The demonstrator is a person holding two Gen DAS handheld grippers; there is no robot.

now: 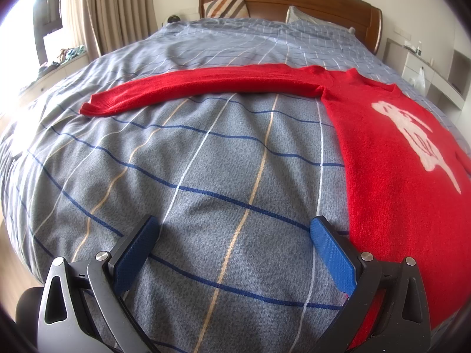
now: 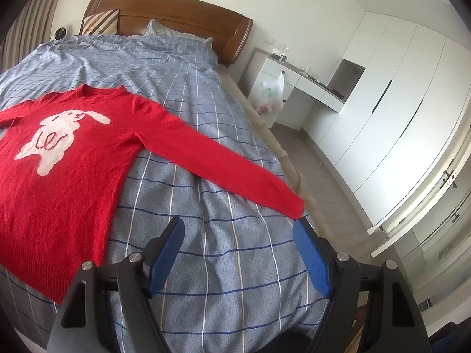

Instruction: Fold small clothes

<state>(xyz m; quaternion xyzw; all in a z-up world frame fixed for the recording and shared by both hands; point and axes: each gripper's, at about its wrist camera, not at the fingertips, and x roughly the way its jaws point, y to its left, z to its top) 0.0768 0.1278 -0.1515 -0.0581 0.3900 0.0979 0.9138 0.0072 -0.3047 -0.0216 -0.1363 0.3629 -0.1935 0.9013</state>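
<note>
A red sweater (image 1: 391,158) with a white rabbit figure lies flat, front up, on the bed. In the left wrist view one sleeve (image 1: 191,86) stretches out to the left, and the left gripper (image 1: 235,226) hovers open over bare bedspread just left of the sweater's side edge. In the right wrist view the sweater (image 2: 59,176) fills the left, and its other sleeve (image 2: 217,158) runs out to the right, with its cuff close to the bed's edge. The right gripper (image 2: 238,228) is open above the bedspread below that sleeve, its right pad (image 2: 312,256) just short of the cuff. Neither gripper holds anything.
The bed carries a blue-grey checked cover (image 1: 206,161), with pillows (image 1: 225,6) against a wooden headboard (image 2: 182,20). Curtains and a window ledge stand on the left. White wardrobes (image 2: 391,111), a desk and a hanging plastic bag (image 2: 269,94) line the right side past the bed's edge.
</note>
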